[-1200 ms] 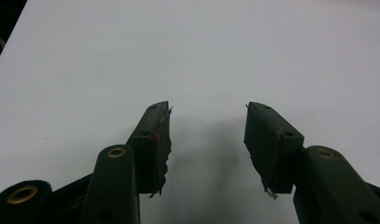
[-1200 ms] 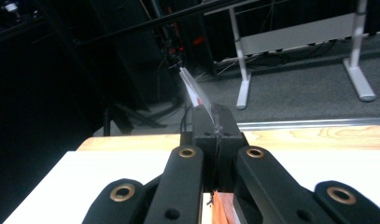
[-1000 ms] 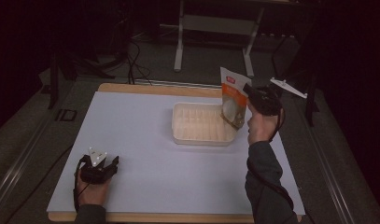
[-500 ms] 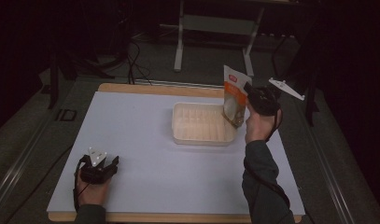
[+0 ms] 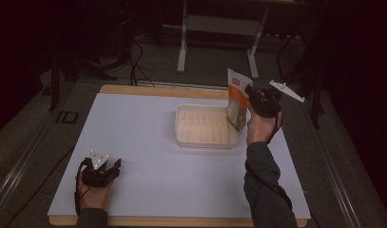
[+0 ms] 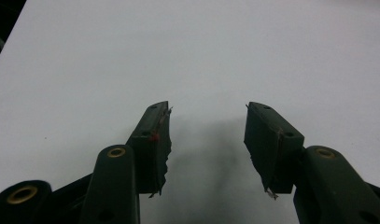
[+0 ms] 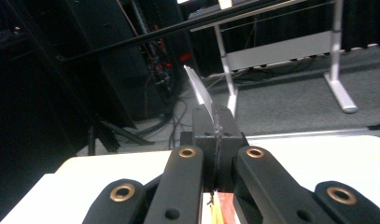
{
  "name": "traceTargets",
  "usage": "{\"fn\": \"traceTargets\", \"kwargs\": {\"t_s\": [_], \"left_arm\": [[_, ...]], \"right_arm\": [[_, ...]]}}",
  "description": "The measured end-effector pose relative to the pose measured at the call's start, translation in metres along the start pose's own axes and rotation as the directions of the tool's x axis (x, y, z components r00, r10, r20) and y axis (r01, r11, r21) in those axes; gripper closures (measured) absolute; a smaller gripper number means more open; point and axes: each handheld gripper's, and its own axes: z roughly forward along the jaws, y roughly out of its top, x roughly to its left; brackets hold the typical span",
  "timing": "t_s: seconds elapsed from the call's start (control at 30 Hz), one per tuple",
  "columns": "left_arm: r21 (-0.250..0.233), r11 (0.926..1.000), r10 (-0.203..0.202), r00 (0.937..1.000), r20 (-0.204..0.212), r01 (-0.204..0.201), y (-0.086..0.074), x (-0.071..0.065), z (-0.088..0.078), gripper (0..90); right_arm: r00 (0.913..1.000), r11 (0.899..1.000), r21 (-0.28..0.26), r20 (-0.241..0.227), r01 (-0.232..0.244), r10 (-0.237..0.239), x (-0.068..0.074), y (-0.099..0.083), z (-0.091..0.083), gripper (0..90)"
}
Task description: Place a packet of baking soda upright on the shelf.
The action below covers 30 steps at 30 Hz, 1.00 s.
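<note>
An orange and white pouch hangs upright over the right end of a shallow white tray with several compartments. My right gripper is shut on the pouch's right edge; in the right gripper view the pouch's thin edge sticks up from between the closed jaws of my right gripper. My left gripper rests low at the table's near left corner. Its jaws stand open over bare white table, as my left gripper shows with nothing between its pads.
The white table top has a wooden rim. A grey metal stand and cables lie on the dark floor beyond the far edge. Dark equipment racks stand behind the table.
The right hand has drifted slightly with the pouch, still upright over the tray's right end. The left hand has not moved.
</note>
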Motion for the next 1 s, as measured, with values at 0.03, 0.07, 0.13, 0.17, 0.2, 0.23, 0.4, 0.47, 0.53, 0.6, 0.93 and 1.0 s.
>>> {"fn": "traceTargets", "kwargs": {"t_s": [0.03, 0.07, 0.13, 0.17, 0.2, 0.23, 0.4, 0.47, 0.53, 0.6, 0.93, 1.0], "left_arm": [[0.000, 1.0000, 0.000, 1.0000, 0.000, 0.000, 0.000, 0.000, 0.000, 50.2], [0.000, 1.0000, 0.000, 1.0000, 0.000, 0.000, 0.000, 0.000, 0.000, 50.2], [0.000, 1.0000, 0.001, 1.0000, 0.000, -0.001, 0.000, 0.000, 0.000, 50.2], [0.000, 1.0000, 0.000, 1.0000, 0.000, 0.000, 0.000, 0.000, 0.000, 50.2], [0.001, 1.0000, 0.000, 1.0000, 0.001, 0.000, 0.000, 0.000, 0.000, 50.2], [0.001, 1.0000, 0.000, 1.0000, 0.001, 0.000, 0.000, 0.000, 0.000, 50.2], [0.000, 1.0000, 0.001, 1.0000, 0.000, -0.001, 0.000, 0.000, 0.000, 50.2], [0.000, 1.0000, 0.001, 1.0000, 0.000, -0.001, 0.000, 0.000, 0.000, 50.2], [0.001, 1.0000, 0.001, 1.0000, 0.000, -0.001, 0.000, 0.000, 0.000, 50.2], [0.001, 1.0000, 0.001, 1.0000, 0.000, -0.001, 0.000, 0.000, 0.000, 50.2], [-0.001, 1.0000, 0.000, 1.0000, -0.001, 0.000, 0.000, 0.000, 0.000, 50.2], [-0.003, 1.0000, -0.002, 1.0000, 0.000, 0.002, 0.000, 0.000, 0.000, 50.2]], "right_arm": [[1.0000, 1.000, 0.000, 0.000, 0.000, 0.000, 0.000, 0.000, 0.000, 90.0], [1.0000, 1.000, -0.002, -0.003, 0.001, -0.001, 0.000, -0.002, 0.001, 90.0], [0.9999, 1.000, -0.008, -0.003, -0.012, 0.012, -0.002, -0.006, 0.003, 90.0], [0.9999, 1.000, -0.008, -0.003, -0.012, 0.012, -0.002, -0.006, 0.003, 90.0], [0.9997, 1.000, -0.011, -0.013, -0.020, 0.020, -0.004, -0.008, 0.004, 90.0], [0.9997, 1.000, -0.011, -0.013, -0.020, 0.020, -0.004, -0.008, 0.004, 90.0], [0.9991, 0.999, -0.024, -0.032, -0.027, 0.026, -0.008, -0.014, 0.007, 90.0], [0.9990, 0.999, -0.025, -0.034, -0.029, 0.028, -0.009, -0.015, 0.007, 90.0], [0.9988, 0.999, -0.029, -0.037, -0.032, 0.031, -0.010, -0.016, 0.007, 90.0], [0.9988, 0.999, -0.032, -0.043, -0.026, 0.024, -0.010, -0.017, 0.008, 90.0], [0.9984, 0.999, -0.040, -0.054, -0.018, 0.016, -0.019, -0.027, 0.008, 90.0], [0.9984, 0.999, -0.042, -0.056, -0.011, 0.008, -0.020, -0.028, 0.007, 90.0]]}}
